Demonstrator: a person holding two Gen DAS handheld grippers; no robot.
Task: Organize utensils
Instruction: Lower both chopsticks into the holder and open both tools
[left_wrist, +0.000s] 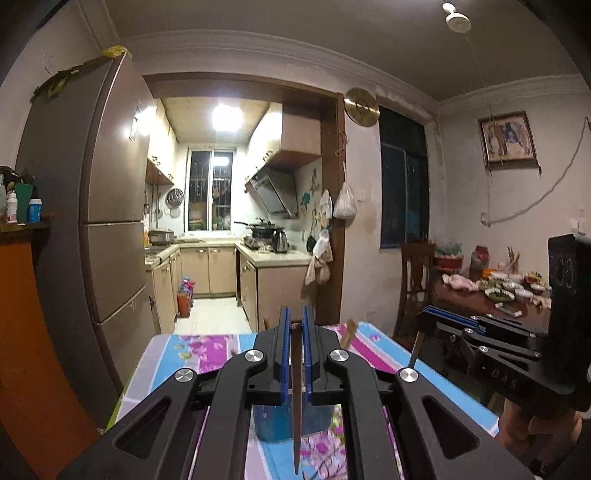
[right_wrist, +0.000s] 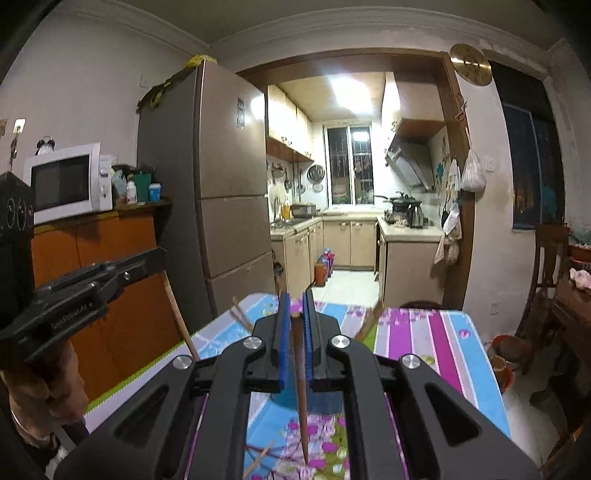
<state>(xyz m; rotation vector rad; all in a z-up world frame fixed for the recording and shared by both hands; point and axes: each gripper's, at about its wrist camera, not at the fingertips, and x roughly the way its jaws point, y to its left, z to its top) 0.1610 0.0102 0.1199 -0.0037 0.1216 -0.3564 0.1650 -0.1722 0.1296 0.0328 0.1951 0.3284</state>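
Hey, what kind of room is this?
Most likely a home dining area opening onto a small kitchen: a tall fridge, a microwave on a cabinet, and a range hood through the doorway.

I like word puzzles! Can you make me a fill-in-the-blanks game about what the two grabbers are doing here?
1. The left gripper is shut on a ____.
2. The right gripper also holds one ____ stick.
3. Below both grippers stands a ____ cup.
4. The cup sits on a flowery ____.

Missing words: chopstick; brown; blue; tablecloth
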